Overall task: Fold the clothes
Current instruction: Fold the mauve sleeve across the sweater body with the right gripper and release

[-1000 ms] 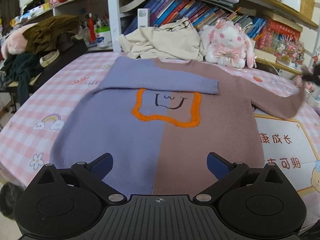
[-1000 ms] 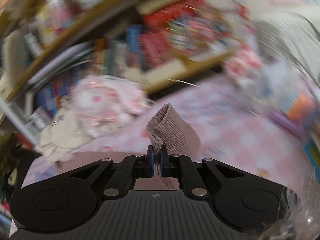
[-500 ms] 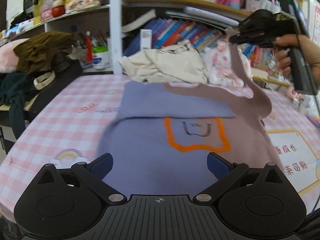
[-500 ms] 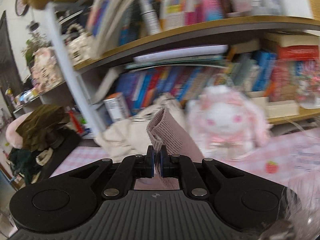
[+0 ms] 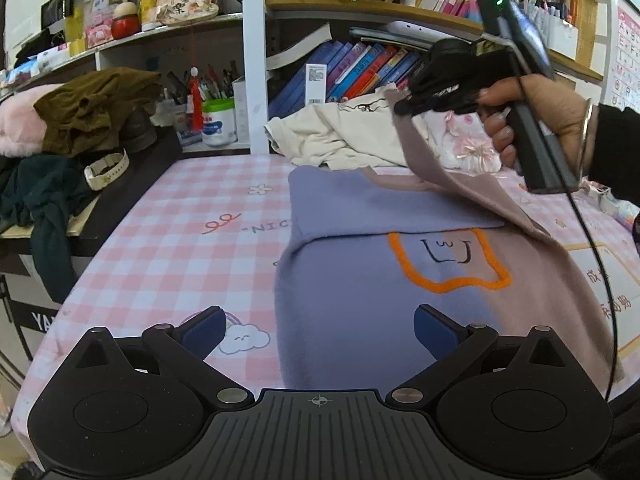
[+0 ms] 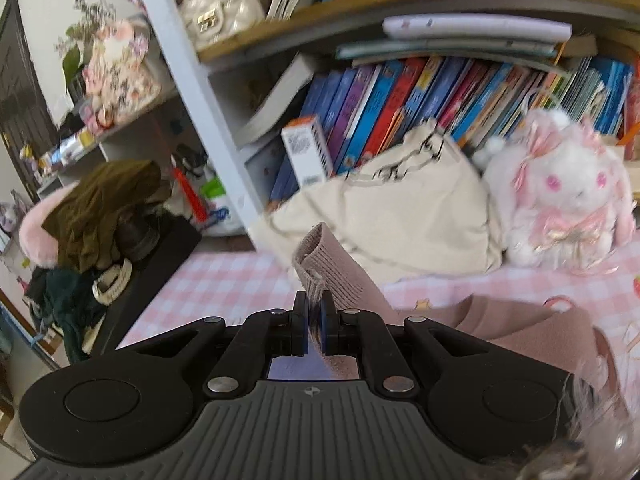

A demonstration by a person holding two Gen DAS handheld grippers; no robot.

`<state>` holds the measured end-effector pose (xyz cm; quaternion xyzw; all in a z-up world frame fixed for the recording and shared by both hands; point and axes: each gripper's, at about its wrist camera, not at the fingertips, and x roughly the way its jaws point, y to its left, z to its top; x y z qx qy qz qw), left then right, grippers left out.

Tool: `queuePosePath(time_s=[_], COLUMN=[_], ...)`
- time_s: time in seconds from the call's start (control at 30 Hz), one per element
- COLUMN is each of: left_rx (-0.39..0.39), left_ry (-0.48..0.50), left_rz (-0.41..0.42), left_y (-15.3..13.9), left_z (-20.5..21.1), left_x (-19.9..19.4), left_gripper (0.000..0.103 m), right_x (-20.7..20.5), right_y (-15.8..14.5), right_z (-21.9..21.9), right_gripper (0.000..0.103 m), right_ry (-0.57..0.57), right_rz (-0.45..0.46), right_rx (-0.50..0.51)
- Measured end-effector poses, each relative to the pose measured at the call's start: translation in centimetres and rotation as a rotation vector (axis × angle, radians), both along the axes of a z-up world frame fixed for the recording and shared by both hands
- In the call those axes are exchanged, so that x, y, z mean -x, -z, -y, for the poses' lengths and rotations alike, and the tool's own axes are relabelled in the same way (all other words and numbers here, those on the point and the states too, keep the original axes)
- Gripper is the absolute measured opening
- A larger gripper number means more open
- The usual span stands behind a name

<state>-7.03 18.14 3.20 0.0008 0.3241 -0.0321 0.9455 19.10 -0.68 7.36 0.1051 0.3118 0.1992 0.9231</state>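
On pink checked tablecloth [image 5: 168, 248]: sweater [image 5: 360, 280], half blue, half mauve, blue sleeve folded across chest. Right gripper [image 6: 315, 320], jaws clenched on mauve sleeve cuff [image 6: 324, 264], lifted above sweater; left gripper [image 5: 318, 328], jaws spread, holding nothing, near hem. Behind: white tub [image 5: 218, 122] holding pens.

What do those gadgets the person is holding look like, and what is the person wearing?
Each is a matte black plastic tool with a ribbed body, two round discs and hinged arms ending in blue-padded fingers. The right gripper has a pistol-style handle, a thin black cable and a small green light. The hand shows a slim metal bangle and a black sleeve.
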Motion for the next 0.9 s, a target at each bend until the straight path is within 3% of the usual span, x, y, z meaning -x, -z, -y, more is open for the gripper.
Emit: queuePosePath(time_s=[0.17,0.23,0.27,0.5,0.6,0.7,0.9], left_rx=[0.018,0.022,0.024,0.042,0.057,0.072,0.086], left_ry=[0.008,0.015,0.018,0.042,0.039,0.044,0.046], left_rz=[-0.008,-0.006,-0.006,-0.027,-0.041,-0.054,-0.136], left_y=[0.3,0.3,0.3,0.7,1.0,1.3,2.6], left_z=[-0.7,-0.8,-0.8,-0.6,-0.6,-0.7,-0.5], left_x=[-0.1,-0.2,-0.2,-1.2,-1.6,-1.8,-2.6], left_gripper=[0.101,0.101,0.101,0.101,0.101,0.101,0.101], right_x=[1.0,1.5,1.7,3.4,5.5,8.8,16.7], right_y=[0.8,1.0,1.2,2.0,2.8,3.8,6.2], right_z=[0.4,0.7,0.8,2.0,3.8,5.9,10.2], right_gripper=[0.011,0.028,0.047,0.049,0.05,0.057,0.058], right_ry=[-0.02,-0.029,-0.033,-0.051,-0.003,0.033,0.147], right_rz=[-0.028,-0.038,-0.043,-0.082,-0.129,-0.165,-0.243], right_rx=[-0.015,-0.023,-0.027,-0.046,0.021,0.092,0.184])
